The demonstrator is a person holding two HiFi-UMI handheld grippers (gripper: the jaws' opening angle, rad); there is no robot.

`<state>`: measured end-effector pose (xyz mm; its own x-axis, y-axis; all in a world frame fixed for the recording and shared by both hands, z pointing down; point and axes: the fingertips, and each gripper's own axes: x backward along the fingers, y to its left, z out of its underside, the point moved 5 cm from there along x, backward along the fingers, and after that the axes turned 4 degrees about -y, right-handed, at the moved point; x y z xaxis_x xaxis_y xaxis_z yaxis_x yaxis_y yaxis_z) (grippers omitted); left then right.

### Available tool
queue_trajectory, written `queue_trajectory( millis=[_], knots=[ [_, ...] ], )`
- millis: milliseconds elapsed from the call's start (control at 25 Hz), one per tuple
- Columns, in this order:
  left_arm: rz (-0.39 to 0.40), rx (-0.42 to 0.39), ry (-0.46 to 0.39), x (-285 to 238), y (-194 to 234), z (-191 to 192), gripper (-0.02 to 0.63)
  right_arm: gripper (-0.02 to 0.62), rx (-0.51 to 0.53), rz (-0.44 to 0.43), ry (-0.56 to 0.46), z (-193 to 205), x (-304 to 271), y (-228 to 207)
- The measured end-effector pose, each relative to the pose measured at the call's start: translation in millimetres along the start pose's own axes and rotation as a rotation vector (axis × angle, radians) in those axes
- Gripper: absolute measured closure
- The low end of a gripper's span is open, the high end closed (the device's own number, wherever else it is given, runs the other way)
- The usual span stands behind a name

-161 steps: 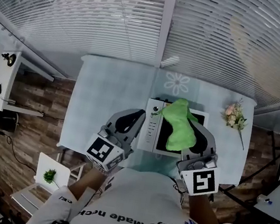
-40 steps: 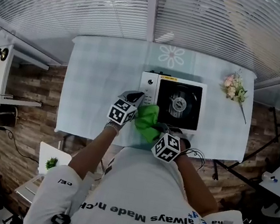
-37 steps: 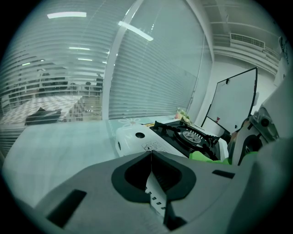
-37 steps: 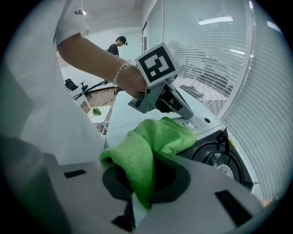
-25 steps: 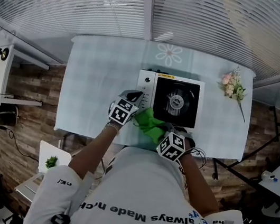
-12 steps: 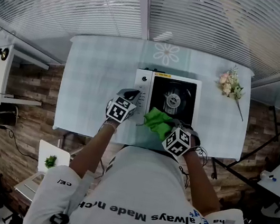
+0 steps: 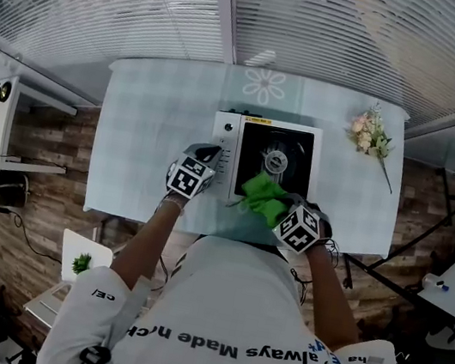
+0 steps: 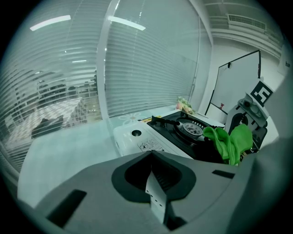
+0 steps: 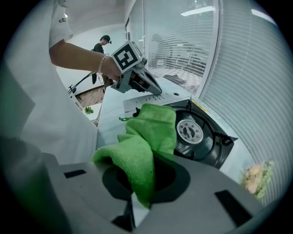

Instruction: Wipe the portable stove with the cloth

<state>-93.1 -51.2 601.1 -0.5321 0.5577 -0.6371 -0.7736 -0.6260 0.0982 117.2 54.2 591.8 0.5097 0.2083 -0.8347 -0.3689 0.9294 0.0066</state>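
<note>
Right claw (image 9: 135, 201) clamped on green cloth (image 9: 149, 132); cloth covers stove (image 7: 225, 146) front edge and hides the claw tips in head view. Left claw (image 8: 154, 183) closed, empty, at stove's left end.

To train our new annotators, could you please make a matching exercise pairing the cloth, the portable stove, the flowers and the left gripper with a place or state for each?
Column one:
1. cloth
2. portable stove
3. flowers
4. left gripper

Column two:
A. jaws together, nothing between them
B. lying near the far right corner of the table
C. clamped in the right gripper, draped on the near edge of a black cooktop
D. white body, round burner uncovered

Pairs: 1-C, 2-D, 3-B, 4-A
</note>
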Motion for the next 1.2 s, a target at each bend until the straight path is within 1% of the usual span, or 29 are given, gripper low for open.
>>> queue_trajectory(
  millis=[200,480,640,720,840,920,1040,1200],
  knots=[
    [0.001,0.003,0.006,-1,0,0,0.594,0.569,-0.050,0.000,-0.003,14,8,-8],
    [0.003,0.007,0.011,0,1,1,0.594,0.569,-0.114,0.033,0.004,35,22,-18],
    [0.001,0.005,0.015,1,1,0,0.594,0.569,-0.086,0.036,0.010,32,25,-18],
    [0.000,0.006,0.016,0,0,0,0.594,0.569,-0.066,0.049,-0.020,26,32,-20],
    [0.000,0.012,0.016,0,1,0,0.594,0.569,-0.066,0.099,-0.087,15,53,-35],
    [-0.003,0.013,0.017,-1,1,0,0.594,0.569,-0.048,0.150,-0.102,12,67,-49],
    [-0.007,0.017,0.018,-1,0,1,0.594,0.569,-0.019,0.208,-0.078,19,78,-67],
    [-0.009,0.026,0.015,0,0,1,0.594,0.569,0.035,0.189,0.015,36,59,-74]
  ],
)
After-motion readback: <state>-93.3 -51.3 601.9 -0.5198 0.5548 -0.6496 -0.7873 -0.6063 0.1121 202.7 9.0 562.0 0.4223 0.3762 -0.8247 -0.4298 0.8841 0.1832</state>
